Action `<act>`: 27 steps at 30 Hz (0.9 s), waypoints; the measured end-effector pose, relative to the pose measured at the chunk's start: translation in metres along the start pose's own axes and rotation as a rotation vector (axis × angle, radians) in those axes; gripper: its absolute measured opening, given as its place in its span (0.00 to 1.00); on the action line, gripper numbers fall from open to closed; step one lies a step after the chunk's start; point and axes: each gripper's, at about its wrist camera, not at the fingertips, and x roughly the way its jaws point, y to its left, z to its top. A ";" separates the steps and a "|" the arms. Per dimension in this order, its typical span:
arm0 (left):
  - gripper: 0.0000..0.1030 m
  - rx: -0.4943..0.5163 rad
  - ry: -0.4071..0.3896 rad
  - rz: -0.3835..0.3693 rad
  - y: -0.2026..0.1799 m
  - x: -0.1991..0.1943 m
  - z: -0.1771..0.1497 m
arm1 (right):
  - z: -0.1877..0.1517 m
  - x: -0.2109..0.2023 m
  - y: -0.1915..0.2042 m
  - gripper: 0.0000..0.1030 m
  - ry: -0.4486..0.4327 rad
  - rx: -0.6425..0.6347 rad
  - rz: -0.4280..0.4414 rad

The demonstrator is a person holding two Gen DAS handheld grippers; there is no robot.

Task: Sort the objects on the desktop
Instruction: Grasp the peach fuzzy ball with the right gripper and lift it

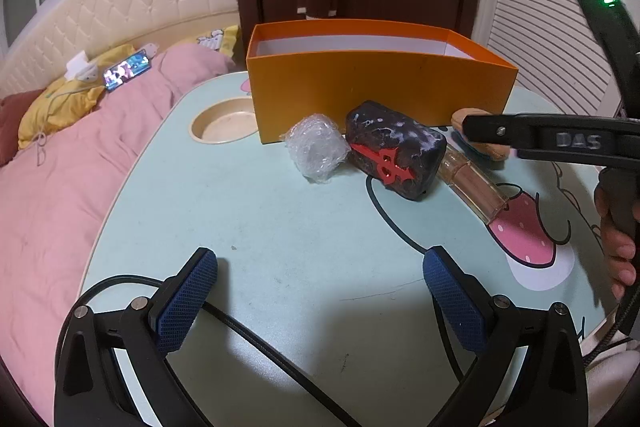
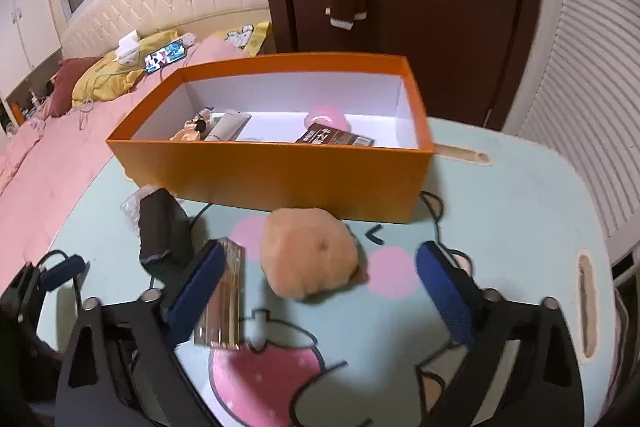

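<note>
Right gripper (image 2: pixel 320 291), jaws spread, is positioned around the plush toy (image 2: pixel 310 253) (not yet pinched) for boxing; left gripper (image 1: pixel 320 299) is held spread, empty.

Orange box (image 2: pixel 280 179) — open-topped, white inside, at the table's far side, holding a pale tube (image 2: pixel 228 126), a pink round item (image 2: pixel 326 115) and a dark packet (image 2: pixel 334 139). Before it lie a tan plush (image 2: pixel 310 255), a clear amber bottle (image 2: pixel 224 299) on its side, a dark speckled block (image 1: pixel 396 149) with a red emblem, and a bubble-wrap wad (image 1: pixel 316 147).
</note>
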 end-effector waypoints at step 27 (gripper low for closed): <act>0.99 0.006 0.015 -0.005 -0.009 0.001 0.003 | -0.040 -0.023 -0.031 0.47 -0.014 0.123 0.025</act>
